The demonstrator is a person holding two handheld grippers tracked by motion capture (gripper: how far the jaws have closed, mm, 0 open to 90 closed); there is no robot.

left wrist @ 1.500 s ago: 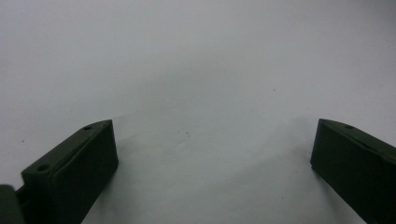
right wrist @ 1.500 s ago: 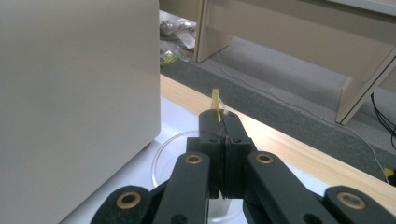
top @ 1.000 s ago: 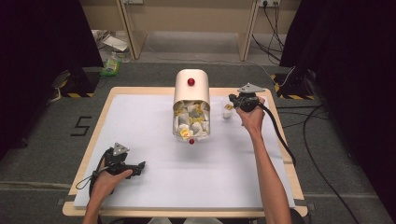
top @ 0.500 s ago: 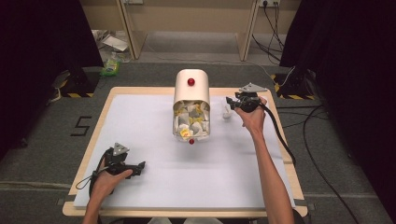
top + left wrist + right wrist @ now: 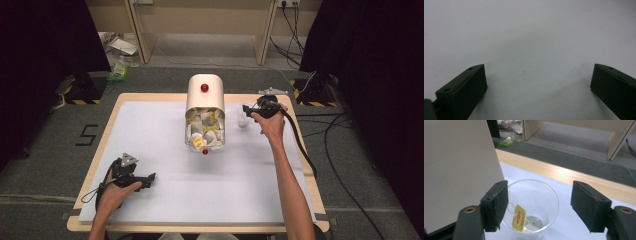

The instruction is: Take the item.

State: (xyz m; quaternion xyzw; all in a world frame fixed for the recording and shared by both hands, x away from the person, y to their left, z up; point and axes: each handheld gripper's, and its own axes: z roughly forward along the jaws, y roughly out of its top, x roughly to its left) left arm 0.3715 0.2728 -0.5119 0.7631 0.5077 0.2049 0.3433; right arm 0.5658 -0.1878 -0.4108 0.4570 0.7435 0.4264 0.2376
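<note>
A cream box (image 5: 205, 107) with red knobs lies on the white table sheet, its open front packed with tea bags (image 5: 204, 130). Just right of it stands a clear plastic cup (image 5: 243, 120) (image 5: 532, 206) holding a tea bag with a yellow tag (image 5: 518, 217). My right gripper (image 5: 248, 109) (image 5: 539, 206) is open, its jaws level with the cup's rim, one at each side, touching nothing. Near the front left of the table my left gripper (image 5: 146, 180) (image 5: 537, 87) is open over bare sheet, with nothing between its jaws.
The box's cream side wall (image 5: 456, 167) rises close beside the right gripper's left jaw. The table's wooden back edge (image 5: 564, 173) runs just beyond the cup. A cable (image 5: 300, 145) trails from the right gripper off the right side. Bare white sheet (image 5: 235, 185) spreads across the front.
The right gripper has shifted slightly left toward the cup. The left gripper has stayed put.
</note>
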